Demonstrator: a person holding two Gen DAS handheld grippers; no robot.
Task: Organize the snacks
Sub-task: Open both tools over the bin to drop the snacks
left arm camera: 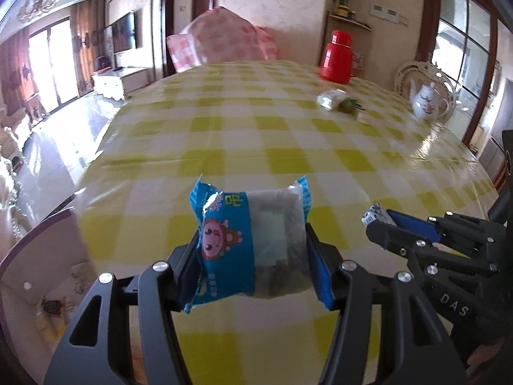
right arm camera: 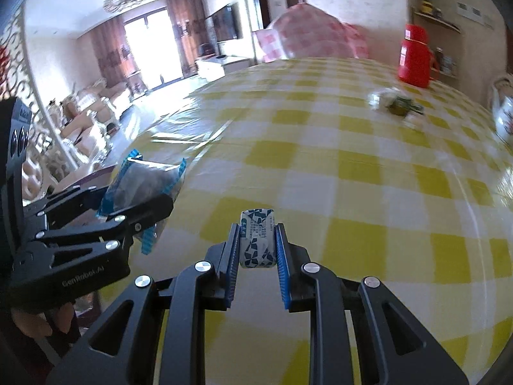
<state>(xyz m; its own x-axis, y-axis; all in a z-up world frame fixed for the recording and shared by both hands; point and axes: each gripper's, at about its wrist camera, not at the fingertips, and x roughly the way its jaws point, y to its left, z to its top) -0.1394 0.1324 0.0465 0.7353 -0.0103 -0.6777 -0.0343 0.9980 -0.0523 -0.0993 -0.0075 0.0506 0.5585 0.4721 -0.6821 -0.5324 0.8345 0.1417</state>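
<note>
My left gripper (left arm camera: 251, 250) is shut on a blue snack packet (left arm camera: 253, 243) with a pink cartoon face and a clear window showing a dark cake; it hangs above the yellow-checked table (left arm camera: 256, 122). That same packet (right arm camera: 144, 186) and left gripper (right arm camera: 138, 211) show at the left of the right wrist view. My right gripper (right arm camera: 258, 243) is shut on a small white candy with a blue pattern (right arm camera: 258, 240), held upright over the table (right arm camera: 352, 166). In the left wrist view the right gripper (left arm camera: 381, 227) sits at the right with the candy (left arm camera: 373, 216) at its tip.
Far across the table lie a clear-wrapped snack (left arm camera: 330, 98) and a green-wrapped one (left arm camera: 351, 106). A red thermos (left arm camera: 336, 57) and a white teapot (left arm camera: 428, 101) stand at the far right. A pink checked cushion (left arm camera: 221, 38) is behind the table. The table's left edge drops to the floor.
</note>
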